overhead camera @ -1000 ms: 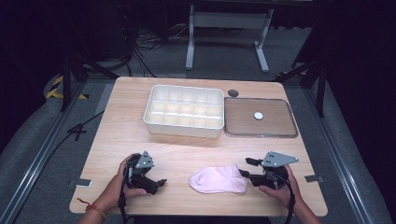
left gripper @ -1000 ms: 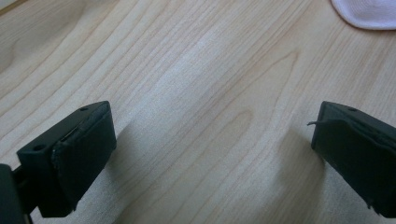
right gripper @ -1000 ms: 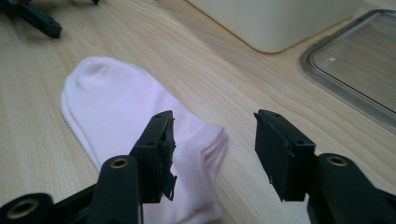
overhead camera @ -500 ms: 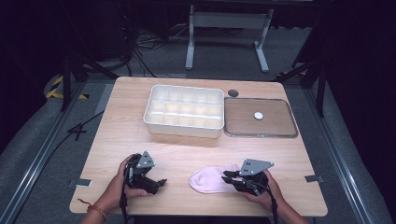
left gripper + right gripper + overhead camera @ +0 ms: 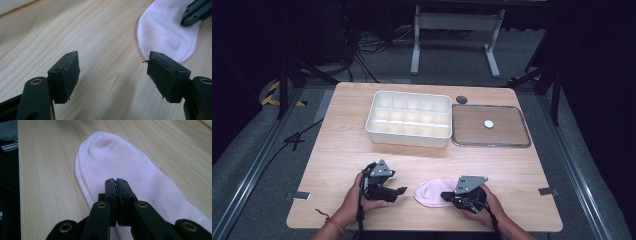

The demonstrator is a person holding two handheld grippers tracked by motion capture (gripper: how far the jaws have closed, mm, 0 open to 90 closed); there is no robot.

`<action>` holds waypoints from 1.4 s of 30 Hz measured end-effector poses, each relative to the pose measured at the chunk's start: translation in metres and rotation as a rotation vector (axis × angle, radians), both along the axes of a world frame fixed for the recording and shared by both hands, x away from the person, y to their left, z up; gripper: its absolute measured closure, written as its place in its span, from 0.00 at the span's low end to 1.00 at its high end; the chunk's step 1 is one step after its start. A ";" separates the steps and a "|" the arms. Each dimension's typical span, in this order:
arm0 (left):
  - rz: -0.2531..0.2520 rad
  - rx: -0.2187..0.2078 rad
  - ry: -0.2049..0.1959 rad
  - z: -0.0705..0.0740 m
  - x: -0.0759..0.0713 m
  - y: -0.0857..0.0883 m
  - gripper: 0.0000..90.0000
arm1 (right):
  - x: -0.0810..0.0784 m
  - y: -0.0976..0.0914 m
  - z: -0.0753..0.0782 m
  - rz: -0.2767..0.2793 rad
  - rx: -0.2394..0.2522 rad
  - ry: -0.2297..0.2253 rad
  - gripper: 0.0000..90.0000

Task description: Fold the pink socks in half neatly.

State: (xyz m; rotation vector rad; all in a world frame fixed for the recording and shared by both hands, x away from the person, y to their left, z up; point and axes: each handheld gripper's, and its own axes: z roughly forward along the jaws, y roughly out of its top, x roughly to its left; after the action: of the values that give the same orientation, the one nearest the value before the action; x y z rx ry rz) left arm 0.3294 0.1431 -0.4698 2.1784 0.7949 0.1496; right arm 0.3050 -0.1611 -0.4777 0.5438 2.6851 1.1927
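Observation:
A pale pink sock (image 5: 428, 192) lies flat near the table's front edge, also seen in the left gripper view (image 5: 162, 32) and the right gripper view (image 5: 112, 157). My right gripper (image 5: 445, 196) (image 5: 116, 181) has its tips down on the sock's right part, jaws pressed together; I cannot see whether fabric is pinched between the pads. My left gripper (image 5: 402, 190) (image 5: 113, 72) sits just left of the sock's toe. Its jaws stand apart after just closing somewhat, with only bare wood between them. The right gripper's tips (image 5: 186, 21) rest on the sock.
A white compartment tray (image 5: 408, 135) stands at the table's middle back. Right of it lies a flat grey-rimmed tray (image 5: 491, 144) with a small white disc (image 5: 488, 123). A small dark round thing (image 5: 461, 99) sits behind them. The table's front edge is close below both hands.
The right gripper slid left onto the sock and its jaws came together. The left gripper shifted right towards the sock's toe, and its jaws narrowed.

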 end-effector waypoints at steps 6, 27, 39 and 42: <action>-0.035 -0.020 0.012 -0.002 0.004 -0.027 0.32 | -0.004 0.002 -0.001 0.007 -0.002 -0.012 0.99; -0.092 0.098 -0.059 -0.009 -0.008 -0.053 0.38 | -0.003 0.002 -0.002 0.010 0.006 -0.014 0.98; -0.138 0.067 -0.017 -0.007 -0.011 -0.053 0.68 | -0.004 0.002 -0.002 0.006 0.003 -0.018 0.98; -0.135 0.060 -0.013 -0.007 -0.011 -0.053 0.70 | -0.004 0.002 -0.002 0.007 0.003 -0.016 0.98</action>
State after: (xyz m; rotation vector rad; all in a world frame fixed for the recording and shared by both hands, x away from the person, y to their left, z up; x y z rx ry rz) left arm 0.3180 0.0898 -0.4773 2.2775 0.6409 0.1210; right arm 0.3009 -0.1589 -0.4794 0.5237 2.6742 1.1984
